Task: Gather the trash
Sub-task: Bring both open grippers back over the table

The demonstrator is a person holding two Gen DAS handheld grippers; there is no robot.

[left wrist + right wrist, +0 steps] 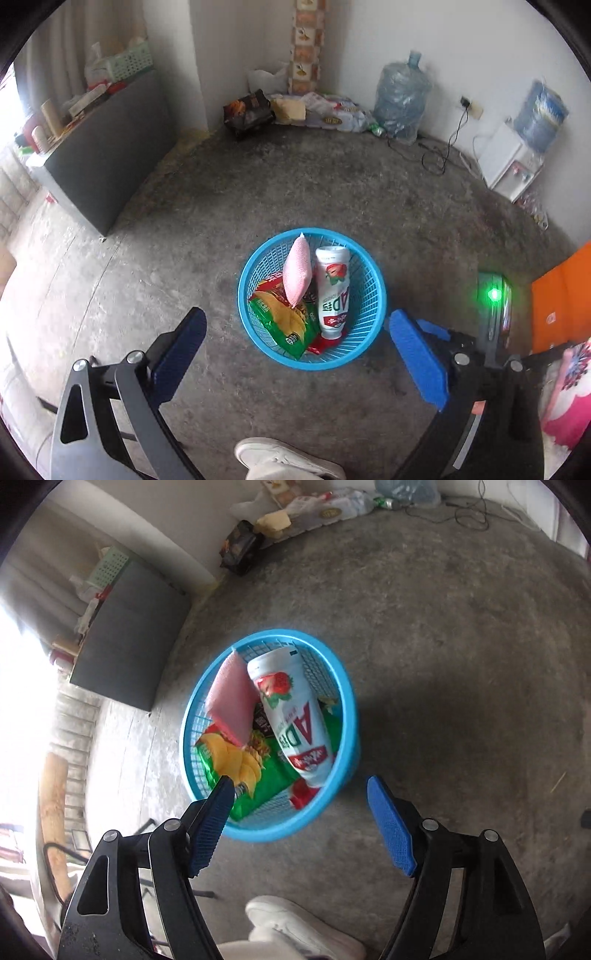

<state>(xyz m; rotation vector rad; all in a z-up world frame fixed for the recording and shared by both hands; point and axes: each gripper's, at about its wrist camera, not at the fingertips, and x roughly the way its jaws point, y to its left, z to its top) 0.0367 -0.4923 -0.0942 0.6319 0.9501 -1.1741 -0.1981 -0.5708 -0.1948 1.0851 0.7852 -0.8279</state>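
A round blue plastic basket (371,295) stands on the concrete floor. In it lie a pink sponge (297,269), a white strawberry drink bottle (332,288), a green and yellow snack bag (284,321) and a red wrapper (321,345). My left gripper (295,321) is open and empty, held above the basket's near side. In the right wrist view the basket (347,716) holds the same sponge (231,698), bottle (291,716) and bag (255,775). My right gripper (301,788) is open and empty, just above the basket's near rim.
A dark cabinet (107,166) with clutter on top stands at the left. Bags and wrappers (295,107) lie along the far wall beside a water jug (400,96). A dispenser (517,162) and cables sit at the right. My white shoe (288,458) is below the grippers.
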